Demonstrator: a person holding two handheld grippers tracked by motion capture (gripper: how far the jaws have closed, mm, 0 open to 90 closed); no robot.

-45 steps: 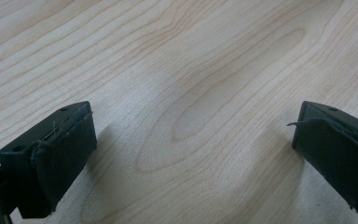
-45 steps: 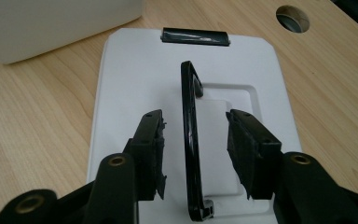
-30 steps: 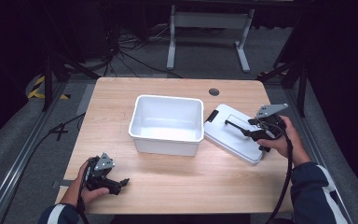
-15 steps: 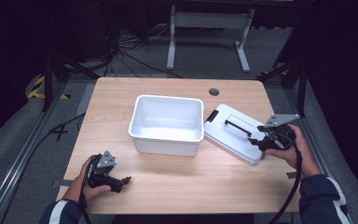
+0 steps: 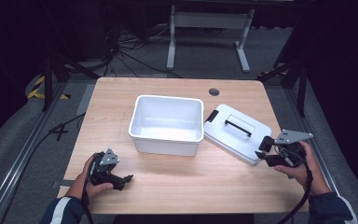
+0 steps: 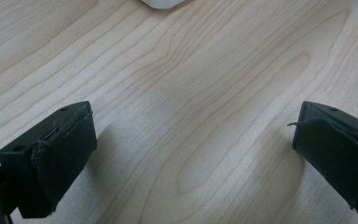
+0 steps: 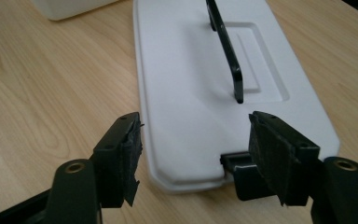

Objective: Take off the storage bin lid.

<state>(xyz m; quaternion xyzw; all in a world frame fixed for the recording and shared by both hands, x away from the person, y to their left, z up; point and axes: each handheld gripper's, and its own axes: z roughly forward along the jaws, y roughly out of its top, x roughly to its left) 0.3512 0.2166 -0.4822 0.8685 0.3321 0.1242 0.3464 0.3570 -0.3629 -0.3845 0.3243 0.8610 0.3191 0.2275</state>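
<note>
A white open bin (image 5: 167,123) stands in the middle of the wooden table (image 5: 121,98). To its right lies a white lid (image 5: 237,133) with a black handle (image 5: 237,128), flat on the table. My right gripper (image 5: 263,154) hovers at the lid's near end, open, its jaws either side of the lid's (image 7: 205,107) near edge and a black clip (image 7: 235,162). My left gripper (image 5: 127,179) rests low at the table's front left, open, with bare wood between its jaws (image 6: 186,135).
A round cable hole (image 5: 213,92) sits in the table's far right part. Beyond the table stand a metal frame (image 5: 207,28) and floor cables (image 5: 121,51). A corner of the bin (image 7: 70,7) shows at top left of the right gripper view.
My right gripper has drawn back from over the lid's handle toward the table's near right edge, ending at the lid's near end. The left gripper has barely moved.
</note>
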